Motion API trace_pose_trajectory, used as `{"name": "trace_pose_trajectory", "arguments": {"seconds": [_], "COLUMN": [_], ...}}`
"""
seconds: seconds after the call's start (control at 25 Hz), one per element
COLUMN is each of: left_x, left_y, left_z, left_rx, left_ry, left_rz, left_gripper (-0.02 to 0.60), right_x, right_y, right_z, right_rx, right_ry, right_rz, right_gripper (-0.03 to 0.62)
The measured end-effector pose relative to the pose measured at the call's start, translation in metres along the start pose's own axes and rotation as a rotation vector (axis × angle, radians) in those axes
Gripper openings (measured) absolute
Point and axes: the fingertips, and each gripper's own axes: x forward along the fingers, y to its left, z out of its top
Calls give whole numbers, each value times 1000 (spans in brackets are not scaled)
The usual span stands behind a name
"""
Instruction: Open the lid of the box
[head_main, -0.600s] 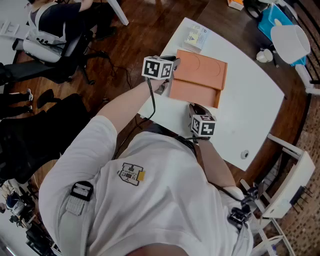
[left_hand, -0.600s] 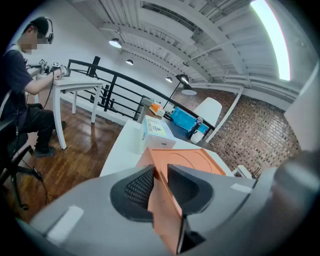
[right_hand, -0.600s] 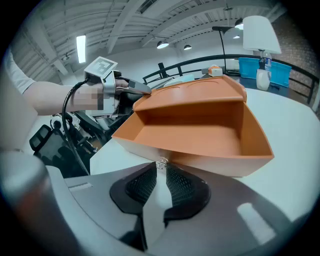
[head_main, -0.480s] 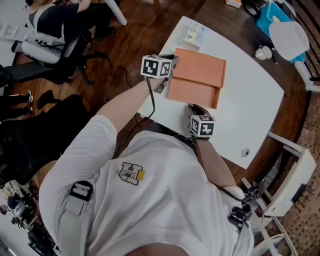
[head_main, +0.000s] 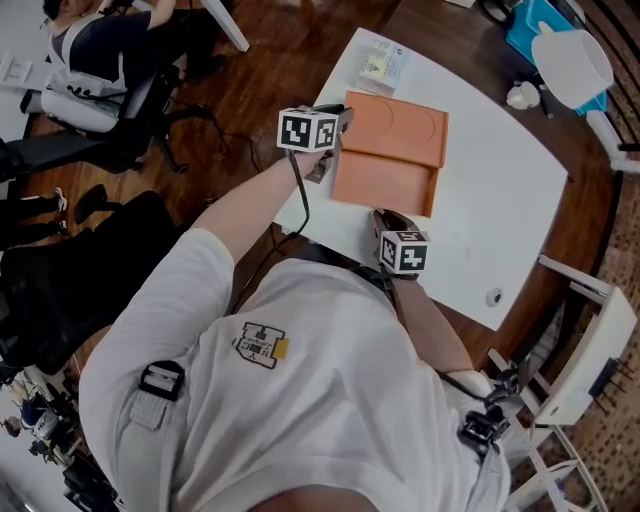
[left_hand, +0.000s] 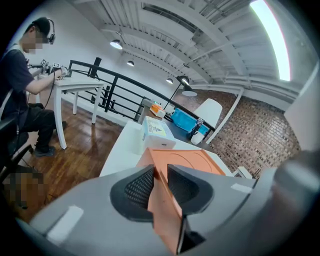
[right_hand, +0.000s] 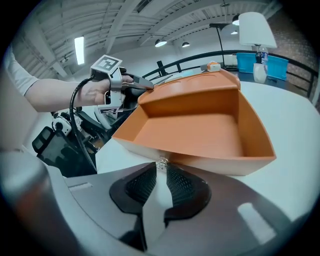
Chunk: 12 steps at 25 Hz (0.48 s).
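Observation:
An orange box (head_main: 383, 188) lies on the white table (head_main: 500, 210), its lid (head_main: 398, 125) swung back behind the open tray. My left gripper (head_main: 337, 124) is shut on the lid's left edge; in the left gripper view the orange lid (left_hand: 195, 162) stands between the pads of the left gripper (left_hand: 159, 172). My right gripper (head_main: 387, 217) sits at the tray's near wall. In the right gripper view the right gripper (right_hand: 161, 168) pinches a small metal clasp (right_hand: 161, 163) on the front wall of the box (right_hand: 200, 127).
A white packet (head_main: 380, 64) lies at the table's far corner. A white chair (head_main: 573, 66), a blue bin (head_main: 538, 30) and a white cup (head_main: 521, 97) stand beyond the table. A small round thing (head_main: 493, 297) lies near the right edge. A seated person (left_hand: 22, 75) is at the left.
The left gripper and the lid's edge have crept slightly up and left in the head view. The right gripper stays at the tray's front wall.

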Motion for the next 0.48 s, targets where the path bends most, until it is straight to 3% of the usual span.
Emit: {"name": "trace_pose_trajectory", "arguments": {"seconds": [0.16,0.28,0.4,0.48], "left_x": [-2,-18,-47,-76], "left_y": [-4,-5,-5,-9], "left_z": [2,17,20,11], "left_rx": [-5,16,-43,-69], "left_ry": [-20,-87,-180,-223], "left_rz": [-38,-46,-76,-85], "left_gripper": [86,86,86,86], "right_x": [-3,-9,-20,-31], "right_y": [2,5,2,-3], "right_z": [-1,-1,-3,-4], "right_rx": [28,43,45,42], "right_ry": [-20,-53,-81,-114], "right_rz": [24,44,49,46], "right_gripper": [103,140,140,107]}}
